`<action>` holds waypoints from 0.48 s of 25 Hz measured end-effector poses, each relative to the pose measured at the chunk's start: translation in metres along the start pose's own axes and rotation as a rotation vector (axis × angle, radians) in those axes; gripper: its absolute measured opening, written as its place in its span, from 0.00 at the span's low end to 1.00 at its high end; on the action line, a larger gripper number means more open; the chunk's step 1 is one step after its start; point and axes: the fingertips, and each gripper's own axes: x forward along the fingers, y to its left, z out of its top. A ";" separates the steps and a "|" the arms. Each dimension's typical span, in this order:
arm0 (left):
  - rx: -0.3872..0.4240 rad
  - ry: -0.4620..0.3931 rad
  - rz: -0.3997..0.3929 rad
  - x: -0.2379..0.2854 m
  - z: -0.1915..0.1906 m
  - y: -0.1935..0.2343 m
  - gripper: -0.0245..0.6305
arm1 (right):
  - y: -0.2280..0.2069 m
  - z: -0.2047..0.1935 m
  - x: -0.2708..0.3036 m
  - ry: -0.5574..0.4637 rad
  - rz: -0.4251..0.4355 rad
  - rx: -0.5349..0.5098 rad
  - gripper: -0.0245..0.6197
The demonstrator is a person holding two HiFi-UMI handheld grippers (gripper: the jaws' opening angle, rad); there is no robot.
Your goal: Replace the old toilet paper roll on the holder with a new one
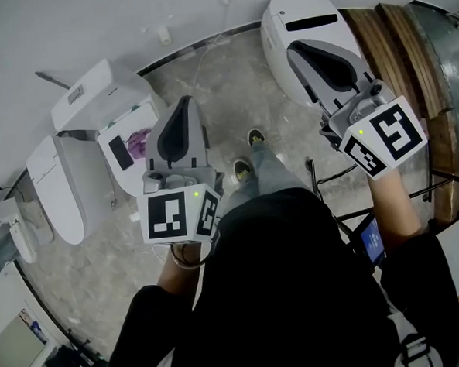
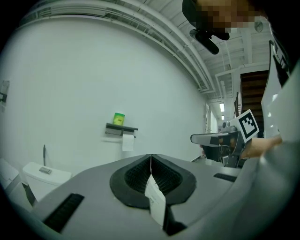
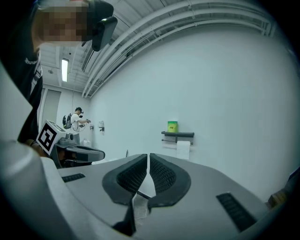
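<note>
Well short of the holder (image 2: 121, 130), task basically not started.

Head view: looking down at the floor (image 1: 223, 86). Left tool (image 1: 183, 106) and right tool (image 1: 299, 52) are both held out ahead of me, neither carrying a roll. Holder not in this view; toilet (image 1: 59, 185) off on the left.

Left gripper view: left tool's jaws pressed together. There's just a small white slip (image 2: 154, 199) at their root, can't tell if it's part of the tool. Holder sits on the far wall (image 2: 70, 93), well apart from the tool. Old roll (image 2: 128, 141) hangs under the holder with a sheet trailing down. Green pack (image 2: 119, 118) stands on top of the holder, maybe the new roll, too small to tell.

Right gripper view: right tool's jaws together too, same kind of slip at the root, nothing gripped. Holder is ahead and far off, another person (image 3: 77, 119) far left of the holder.

My read: zero steps done. Left to do: close in on the holder, pull the old roll, fetch the new one, fit it.
</note>
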 end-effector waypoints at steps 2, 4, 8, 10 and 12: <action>0.009 0.006 0.007 0.015 0.001 0.001 0.07 | -0.015 -0.003 0.006 -0.005 0.002 0.011 0.08; 0.017 0.012 0.015 0.031 0.004 0.002 0.07 | -0.030 -0.004 0.013 -0.010 0.005 0.021 0.08; 0.038 0.015 0.030 0.064 0.011 0.003 0.07 | -0.063 -0.009 0.029 -0.022 0.014 0.043 0.08; 0.048 0.017 0.041 0.083 0.014 0.005 0.07 | -0.080 -0.012 0.038 -0.028 0.017 0.065 0.08; 0.054 0.019 0.051 0.102 0.018 0.005 0.07 | -0.097 -0.014 0.046 -0.034 0.025 0.083 0.08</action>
